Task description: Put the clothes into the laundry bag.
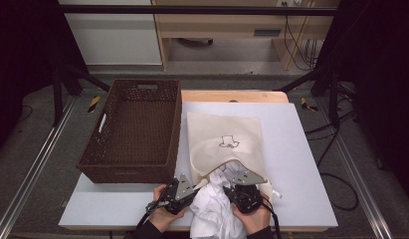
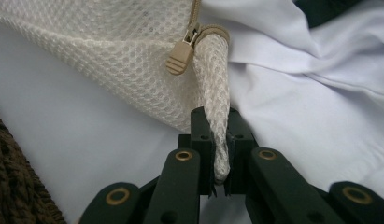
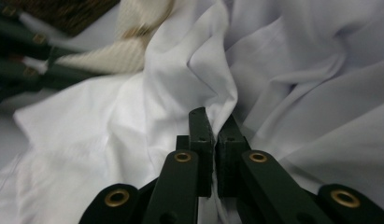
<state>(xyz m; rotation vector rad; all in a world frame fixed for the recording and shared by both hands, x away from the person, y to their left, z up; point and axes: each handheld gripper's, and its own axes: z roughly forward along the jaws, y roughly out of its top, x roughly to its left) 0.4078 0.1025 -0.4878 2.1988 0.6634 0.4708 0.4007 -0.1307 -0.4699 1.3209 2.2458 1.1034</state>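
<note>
A cream mesh bag (image 1: 224,139) with a small printed mark lies flat on the white table top (image 1: 296,149), its open mouth toward me. A crumpled white garment (image 1: 212,209) spills from that mouth. My left gripper (image 1: 199,185) is shut on the bag's rolled opening edge (image 2: 213,84), just below the tan zipper pull (image 2: 178,58). My right gripper (image 1: 228,191) is shut on a fold of the white garment (image 3: 297,70); the cloth bunches up between its jaws (image 3: 215,122). The right gripper view also has the left gripper (image 3: 21,60) and bag edge (image 3: 115,56) at upper left.
A dark brown woven basket (image 1: 135,129) stands left of the bag, partly off the table top, its inside bare. Its corner is close to my left gripper (image 2: 17,186). Bare white surface lies right of the bag. Floor rails and cables run beside the table.
</note>
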